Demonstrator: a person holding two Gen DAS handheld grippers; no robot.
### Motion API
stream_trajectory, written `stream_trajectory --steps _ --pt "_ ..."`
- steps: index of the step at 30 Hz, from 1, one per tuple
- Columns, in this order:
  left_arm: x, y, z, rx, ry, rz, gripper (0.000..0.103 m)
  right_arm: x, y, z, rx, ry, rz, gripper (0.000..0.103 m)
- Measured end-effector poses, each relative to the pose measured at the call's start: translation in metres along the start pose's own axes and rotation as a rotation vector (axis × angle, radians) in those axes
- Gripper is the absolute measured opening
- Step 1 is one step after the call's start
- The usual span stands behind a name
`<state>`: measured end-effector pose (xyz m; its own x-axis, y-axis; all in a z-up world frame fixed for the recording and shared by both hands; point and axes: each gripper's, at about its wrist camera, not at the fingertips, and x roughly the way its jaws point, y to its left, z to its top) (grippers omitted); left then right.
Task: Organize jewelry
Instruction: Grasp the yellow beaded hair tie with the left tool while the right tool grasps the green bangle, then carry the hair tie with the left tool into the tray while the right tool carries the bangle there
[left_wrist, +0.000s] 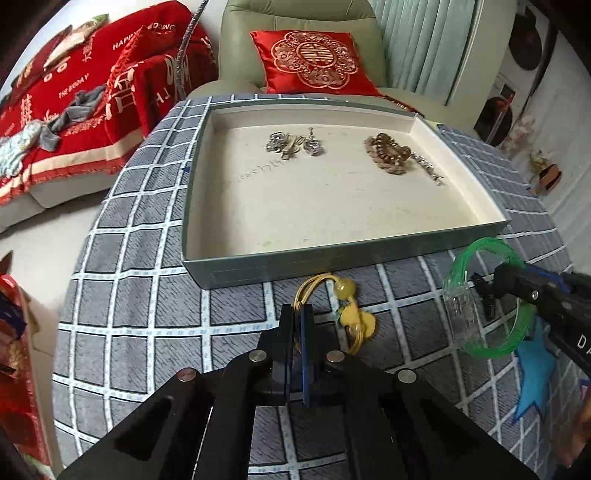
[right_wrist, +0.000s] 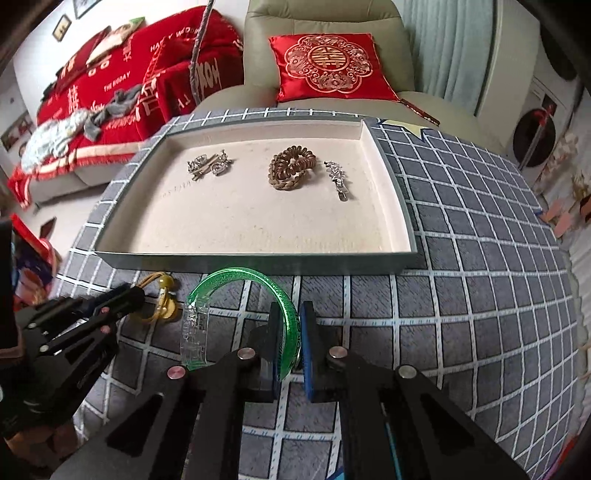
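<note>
A grey tray (left_wrist: 332, 266) with a cream lining lies on the checked tablecloth; it also shows in the right wrist view (right_wrist: 258, 262). In it lie silver earrings (left_wrist: 291, 144), a brown coiled hair tie (left_wrist: 386, 155) and a silver clip (left_wrist: 430, 170). My left gripper (left_wrist: 297, 314) is shut on the cord of a yellow bead hair tie (left_wrist: 351, 314) in front of the tray. My right gripper (right_wrist: 290, 325) is shut on a green bangle (right_wrist: 236, 317) and holds it upright just above the cloth.
A pale green armchair with a red cushion (left_wrist: 314, 62) stands behind the table. A sofa with a red blanket (left_wrist: 74, 99) is at the left. A blue star shape (left_wrist: 535, 373) lies on the cloth at the right.
</note>
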<state>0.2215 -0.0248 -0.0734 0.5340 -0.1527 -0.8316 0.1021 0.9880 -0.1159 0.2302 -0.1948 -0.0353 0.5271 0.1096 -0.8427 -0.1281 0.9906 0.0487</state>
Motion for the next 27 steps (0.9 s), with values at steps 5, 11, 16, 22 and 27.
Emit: stream_trajectory --steps 5,11,16,22,27 --pt "-0.015 0.0 -0.003 0.0 -0.035 -0.069 0.018 -0.01 -0.006 -0.006 0.041 -0.008 0.033 0.01" --pt "-0.045 -0.003 -0.003 0.04 -0.093 -0.11 0.018 -0.021 -0.013 -0.009 0.087 -0.017 0.07 0.01" --pt "-0.064 0.001 0.001 0.053 -0.129 -0.132 0.018 -0.029 -0.015 -0.008 0.106 -0.029 0.082 0.01" --pt "-0.074 0.015 0.005 0.03 -0.13 -0.158 0.018 -0.034 -0.017 -0.008 0.127 -0.033 0.098 0.01" --pt "-0.083 0.02 0.011 0.047 -0.157 -0.152 0.018 -0.037 -0.017 -0.005 0.125 -0.037 0.101 0.01"
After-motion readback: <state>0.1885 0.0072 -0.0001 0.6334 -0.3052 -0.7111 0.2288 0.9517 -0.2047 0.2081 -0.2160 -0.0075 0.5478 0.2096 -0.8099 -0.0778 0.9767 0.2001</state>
